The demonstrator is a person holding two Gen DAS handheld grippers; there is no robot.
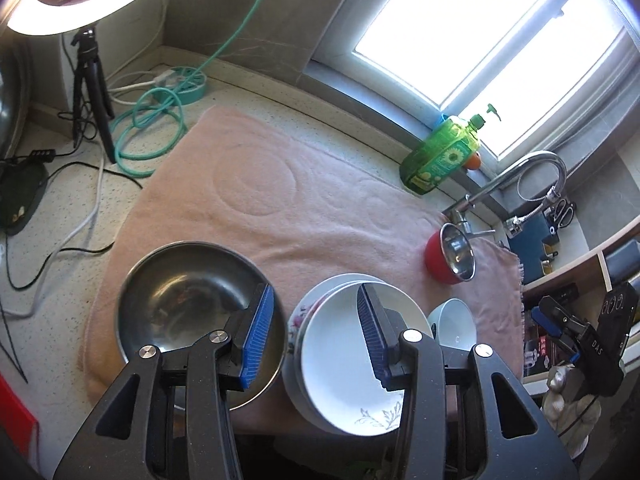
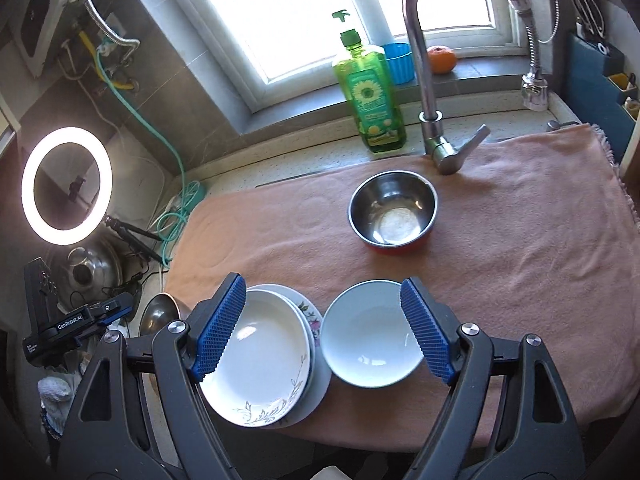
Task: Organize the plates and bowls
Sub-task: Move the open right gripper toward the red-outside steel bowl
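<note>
A stack of white plates (image 1: 340,368) lies at the near edge of a pink towel (image 1: 280,184); it also shows in the right wrist view (image 2: 264,364). A steel plate (image 1: 180,300) lies to its left. A white bowl (image 2: 370,334) sits right of the stack, also in the left wrist view (image 1: 456,324). A steel bowl with a red outside (image 2: 392,208) stands further back, near the faucet. My left gripper (image 1: 316,320) is open above the gap between steel plate and stack. My right gripper (image 2: 322,312) is open and empty above stack and white bowl.
A faucet (image 2: 424,80) and a green soap bottle (image 2: 370,92) stand at the back by the window. A ring light (image 2: 66,184) on a tripod, cables and a green hose (image 1: 152,132) lie on the counter to the left. A knife block (image 2: 592,76) stands far right.
</note>
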